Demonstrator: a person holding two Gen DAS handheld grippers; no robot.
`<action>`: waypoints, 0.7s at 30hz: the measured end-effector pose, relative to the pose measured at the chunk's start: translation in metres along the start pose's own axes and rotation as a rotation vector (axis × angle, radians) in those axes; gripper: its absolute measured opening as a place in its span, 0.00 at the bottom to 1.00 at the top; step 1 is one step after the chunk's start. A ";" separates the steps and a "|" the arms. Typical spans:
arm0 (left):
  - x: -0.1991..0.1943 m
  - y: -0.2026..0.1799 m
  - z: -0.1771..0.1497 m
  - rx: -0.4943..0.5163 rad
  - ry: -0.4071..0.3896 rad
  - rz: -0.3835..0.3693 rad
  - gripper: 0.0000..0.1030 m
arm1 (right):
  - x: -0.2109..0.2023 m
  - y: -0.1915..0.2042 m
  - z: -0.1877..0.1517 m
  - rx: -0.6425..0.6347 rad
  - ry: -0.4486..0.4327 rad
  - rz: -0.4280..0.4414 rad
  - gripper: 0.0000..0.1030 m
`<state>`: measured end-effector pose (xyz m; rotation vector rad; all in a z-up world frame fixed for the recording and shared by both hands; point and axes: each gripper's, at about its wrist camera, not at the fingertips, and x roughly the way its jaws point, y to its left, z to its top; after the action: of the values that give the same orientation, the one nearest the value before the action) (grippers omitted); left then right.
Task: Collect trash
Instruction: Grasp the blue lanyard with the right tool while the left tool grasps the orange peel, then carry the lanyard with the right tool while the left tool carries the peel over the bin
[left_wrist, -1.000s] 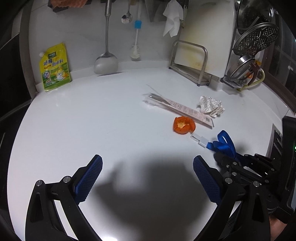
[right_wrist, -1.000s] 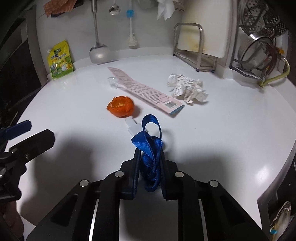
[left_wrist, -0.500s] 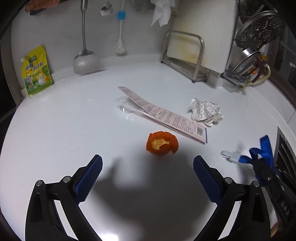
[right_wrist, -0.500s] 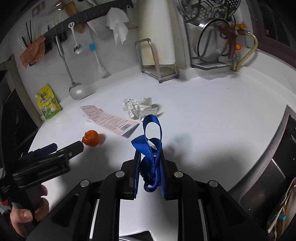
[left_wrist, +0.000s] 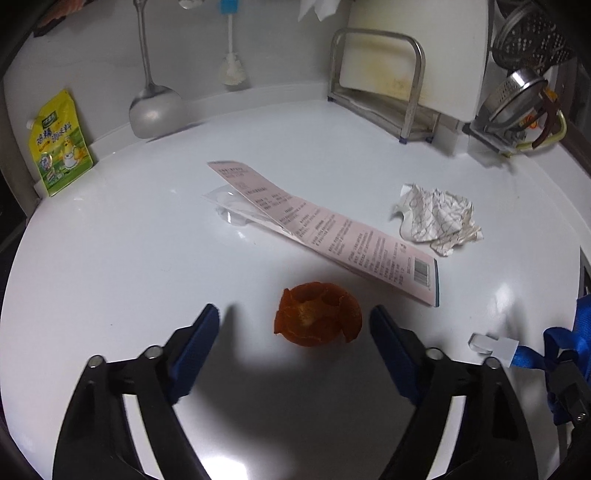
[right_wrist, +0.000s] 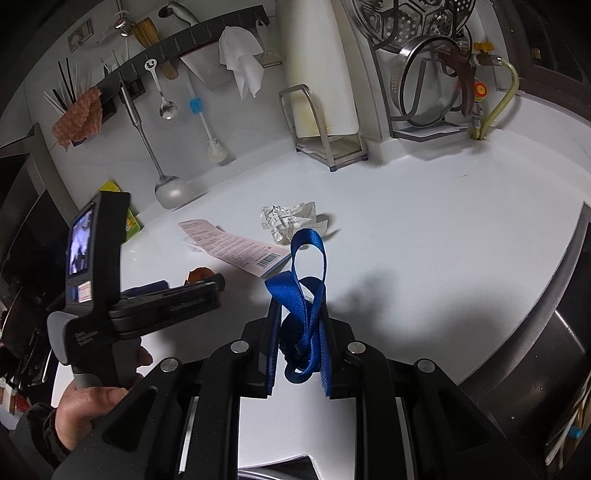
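An orange peel (left_wrist: 317, 314) lies on the white counter (left_wrist: 147, 258), between the tips of my open left gripper (left_wrist: 295, 326); the blue pads stand either side of it, apart from it. Beyond lie a long pink receipt (left_wrist: 332, 229) over clear plastic wrap (left_wrist: 225, 203), and a crumpled paper ball (left_wrist: 439, 218). My right gripper (right_wrist: 297, 343) is shut on a blue lanyard strap (right_wrist: 306, 295), held above the counter; its white clip end shows in the left wrist view (left_wrist: 495, 343). The left gripper also shows in the right wrist view (right_wrist: 184, 291), partly hiding the peel (right_wrist: 199, 275).
A yellow seasoning pouch (left_wrist: 59, 147) leans on the back wall at left. A ladle (left_wrist: 155, 107), a brush (left_wrist: 231, 70), a cutting board rack (left_wrist: 388, 85) and a pot rack (left_wrist: 524, 103) line the back. A dark sink edge (right_wrist: 554, 302) is at right.
My left gripper has moved forward and down so the orange peel now sits between its fingers. My right gripper has lifted up and back with the lanyard.
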<state>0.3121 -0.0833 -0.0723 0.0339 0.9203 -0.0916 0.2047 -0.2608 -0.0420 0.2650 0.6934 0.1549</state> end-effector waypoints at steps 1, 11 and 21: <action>0.002 -0.001 0.000 0.004 0.009 -0.003 0.65 | 0.000 0.000 0.000 -0.001 0.000 0.001 0.17; -0.016 -0.006 -0.011 0.054 -0.027 -0.073 0.26 | 0.001 0.004 -0.001 -0.016 0.005 0.002 0.17; -0.084 0.001 -0.061 0.117 -0.117 -0.076 0.26 | -0.018 0.017 -0.020 -0.067 0.004 -0.002 0.17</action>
<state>0.2127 -0.0724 -0.0423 0.1016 0.7990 -0.2160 0.1775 -0.2447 -0.0406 0.1996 0.6916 0.1768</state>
